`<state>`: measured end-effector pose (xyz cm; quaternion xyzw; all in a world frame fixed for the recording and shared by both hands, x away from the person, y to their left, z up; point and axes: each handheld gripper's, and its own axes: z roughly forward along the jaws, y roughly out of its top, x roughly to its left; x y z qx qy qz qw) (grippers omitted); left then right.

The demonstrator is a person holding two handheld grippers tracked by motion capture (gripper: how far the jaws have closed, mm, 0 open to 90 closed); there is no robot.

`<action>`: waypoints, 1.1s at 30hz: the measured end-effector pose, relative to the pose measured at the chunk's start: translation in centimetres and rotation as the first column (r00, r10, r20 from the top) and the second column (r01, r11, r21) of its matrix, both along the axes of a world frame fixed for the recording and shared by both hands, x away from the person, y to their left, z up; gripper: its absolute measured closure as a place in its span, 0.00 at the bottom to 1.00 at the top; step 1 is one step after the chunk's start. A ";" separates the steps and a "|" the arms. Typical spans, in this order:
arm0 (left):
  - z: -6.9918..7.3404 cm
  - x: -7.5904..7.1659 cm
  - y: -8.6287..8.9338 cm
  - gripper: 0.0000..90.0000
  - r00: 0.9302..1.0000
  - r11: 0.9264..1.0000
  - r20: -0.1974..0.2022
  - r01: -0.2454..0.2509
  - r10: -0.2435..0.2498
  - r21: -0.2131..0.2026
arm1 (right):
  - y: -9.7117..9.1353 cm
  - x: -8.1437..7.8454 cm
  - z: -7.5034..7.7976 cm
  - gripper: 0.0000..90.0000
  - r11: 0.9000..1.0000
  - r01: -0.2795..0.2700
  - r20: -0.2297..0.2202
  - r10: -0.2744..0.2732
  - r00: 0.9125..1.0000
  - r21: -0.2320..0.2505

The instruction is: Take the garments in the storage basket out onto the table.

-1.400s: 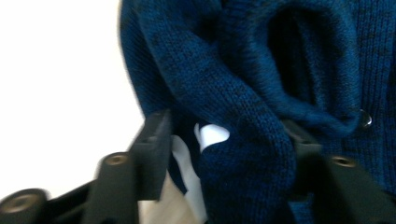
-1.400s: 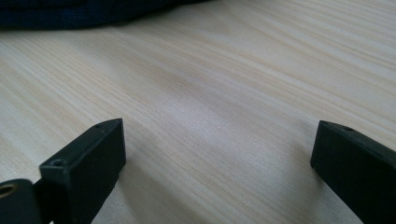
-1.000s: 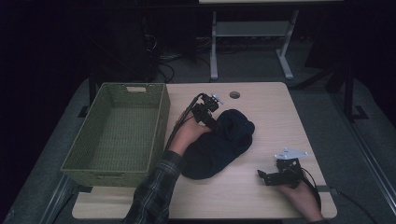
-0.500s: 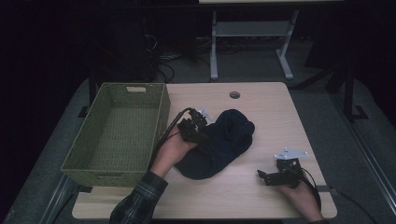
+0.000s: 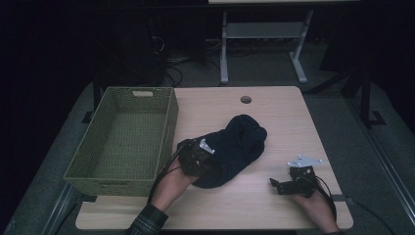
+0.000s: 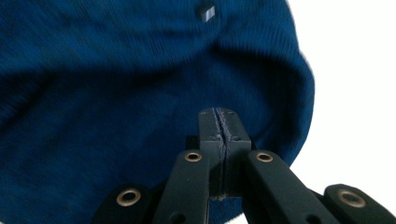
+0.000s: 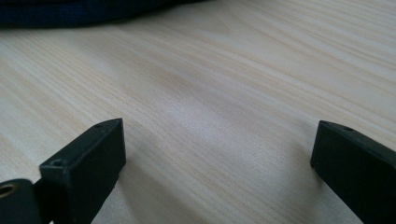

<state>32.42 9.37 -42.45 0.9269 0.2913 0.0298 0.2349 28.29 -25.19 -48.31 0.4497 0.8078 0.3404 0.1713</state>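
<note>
A dark blue knit garment lies bunched in the middle of the light wooden table. My left gripper rests over the garment's near left part. In the left gripper view its jaws stand shut, pad against pad, tips pointing into the blue cloth. I see no fold between the pads. My right gripper lies low on the table near the front right edge, apart from the garment. Its jaws stand wide open over bare wood.
A green woven basket stands along the table's left side with nothing in it. A round cable hole sits near the far edge. A metal table frame stands beyond on the dark floor.
My left gripper has come from the garment's far left edge toward the person, onto its near left part. The garment's outline looks the same. My right gripper has stayed put.
</note>
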 end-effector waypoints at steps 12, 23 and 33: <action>-1.9 -1.3 -2.2 0.99 0.995 0.997 -0.069 0.072 -0.072 -0.010 | 0.0 0.0 0.0 0.03 1.000 0.000 0.000 0.000 1.000 0.000; -2.4 -2.9 -7.2 0.99 0.977 0.976 -0.052 0.202 -0.207 -0.086 | 0.0 0.0 0.0 0.03 1.000 0.000 0.000 0.000 1.000 -0.001; -1.3 -3.0 -7.9 0.98 0.976 0.968 -0.021 0.214 -0.218 -0.128 | 0.0 0.0 0.0 0.03 1.000 -0.001 0.000 0.001 1.000 -0.001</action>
